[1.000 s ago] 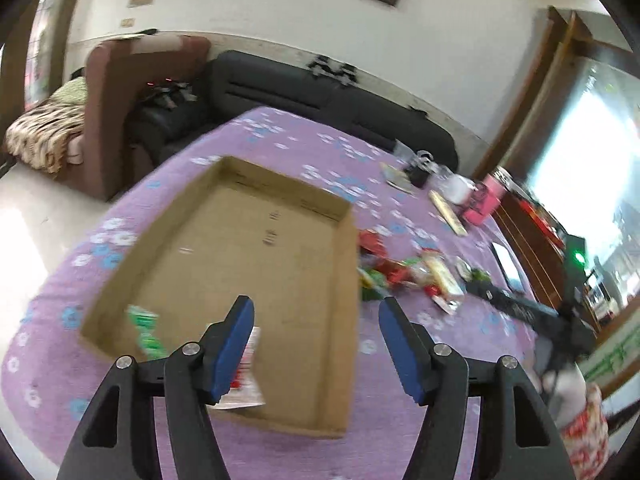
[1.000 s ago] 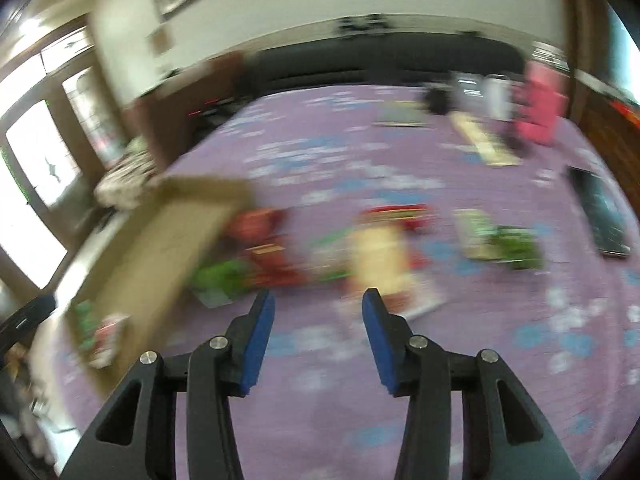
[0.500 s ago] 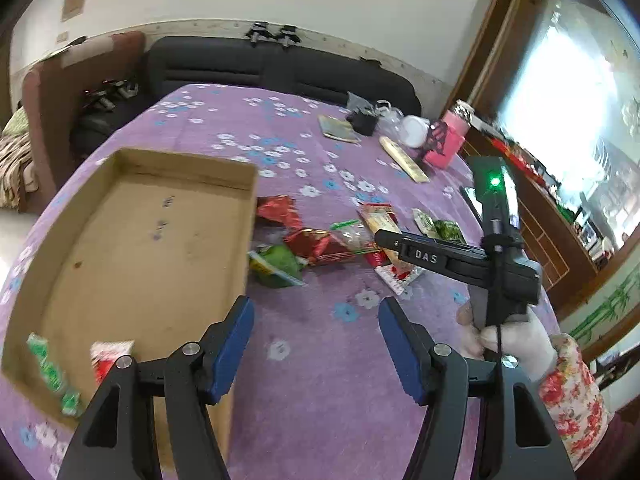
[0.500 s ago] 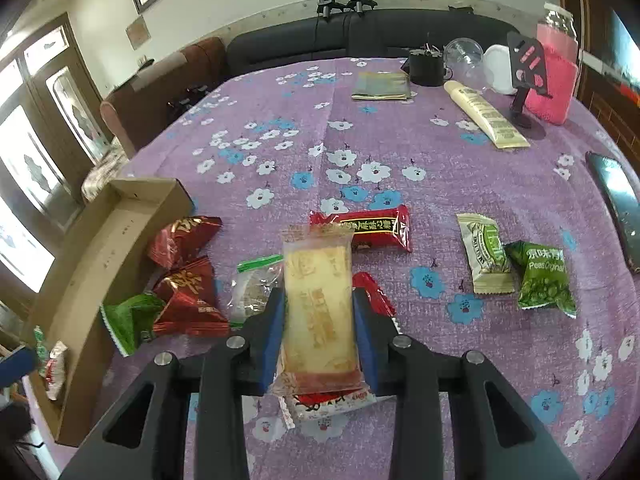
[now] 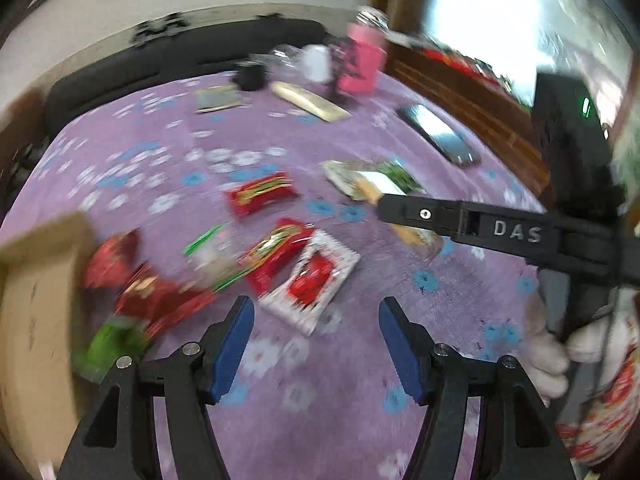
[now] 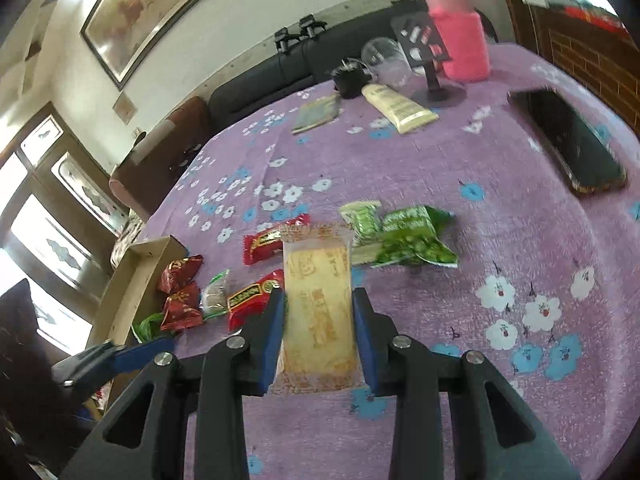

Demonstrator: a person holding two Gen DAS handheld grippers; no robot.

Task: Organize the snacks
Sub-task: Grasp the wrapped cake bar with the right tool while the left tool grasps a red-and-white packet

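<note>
— Yellow cake bar (image 6: 318, 304) in clear wrap, clamped between the blue pads (image 6: 272, 330) of the right gripper (image 6: 319, 334), low centre of the right wrist frame, lifted off the purple floral cloth (image 6: 460, 280).

— And the left gripper (image 5: 316, 344)?

— Spread wide, holding nothing, bottom centre of the left wrist frame, just over a white and red packet (image 5: 310, 286).

— Where to put the bar?

— Probably into the cardboard tray (image 6: 134, 292), left edge of the frame. Not there yet.

— Much left to sort?

— Judged as early stage. On the cloth: two dark red candies (image 6: 180, 296) beside the tray, two red sachets (image 6: 274, 240), a green pea bag (image 6: 416, 240), a pale green pack (image 6: 362, 218). Tray content mostly hidden, cannot tell how full.

— Other things?

— Pink bottle (image 6: 460, 46), cream tube (image 6: 398, 108), black phone (image 6: 568, 144) in the upper right, likely not snacks.
</note>
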